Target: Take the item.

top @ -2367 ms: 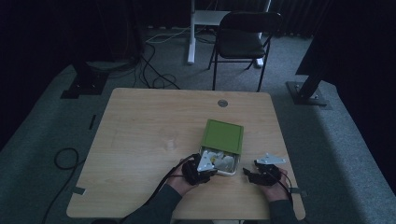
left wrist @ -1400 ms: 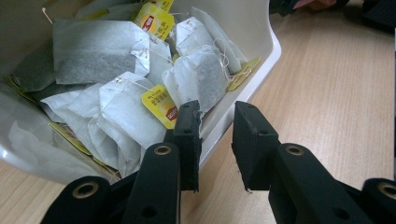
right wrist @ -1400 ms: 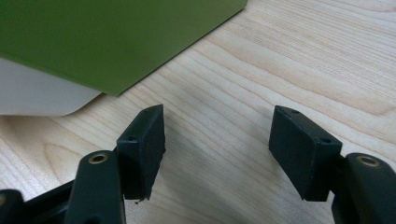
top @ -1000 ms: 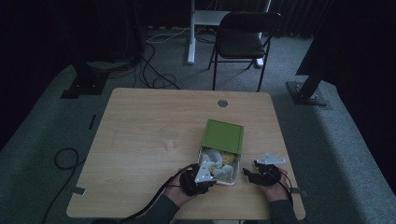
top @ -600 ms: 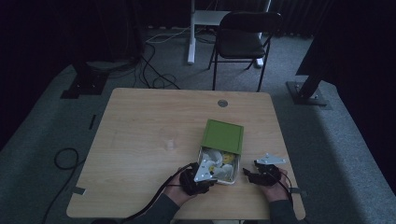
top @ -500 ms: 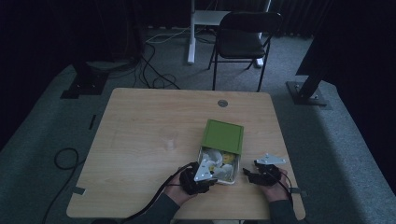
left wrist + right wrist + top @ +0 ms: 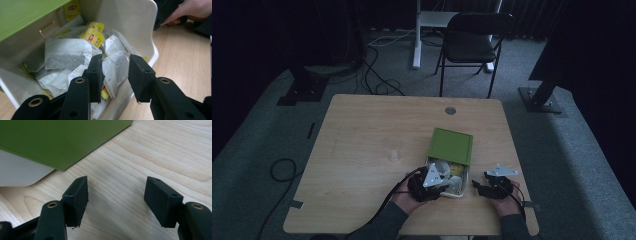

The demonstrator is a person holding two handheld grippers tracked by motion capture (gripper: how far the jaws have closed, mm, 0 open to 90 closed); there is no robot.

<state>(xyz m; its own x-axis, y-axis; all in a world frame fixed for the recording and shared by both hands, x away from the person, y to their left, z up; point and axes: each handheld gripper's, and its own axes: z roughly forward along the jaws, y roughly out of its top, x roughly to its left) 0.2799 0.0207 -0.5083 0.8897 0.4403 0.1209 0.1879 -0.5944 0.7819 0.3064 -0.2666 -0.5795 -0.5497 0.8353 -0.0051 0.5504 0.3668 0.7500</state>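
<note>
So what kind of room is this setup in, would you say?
Probably a recording studio or lab space rather than a home: dark curtains all round, cables trailing over grey carpet, stand bases beside a lone wooden table, and a folding chair behind it.

A dim studio-like room: black curtains (image 7: 252,45), stand bases (image 7: 543,97), floor cables (image 7: 377,80), folding chair (image 7: 472,45)

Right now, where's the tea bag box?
In the high view the box sits near the table's front edge, between the left gripper and right gripper.
</note>
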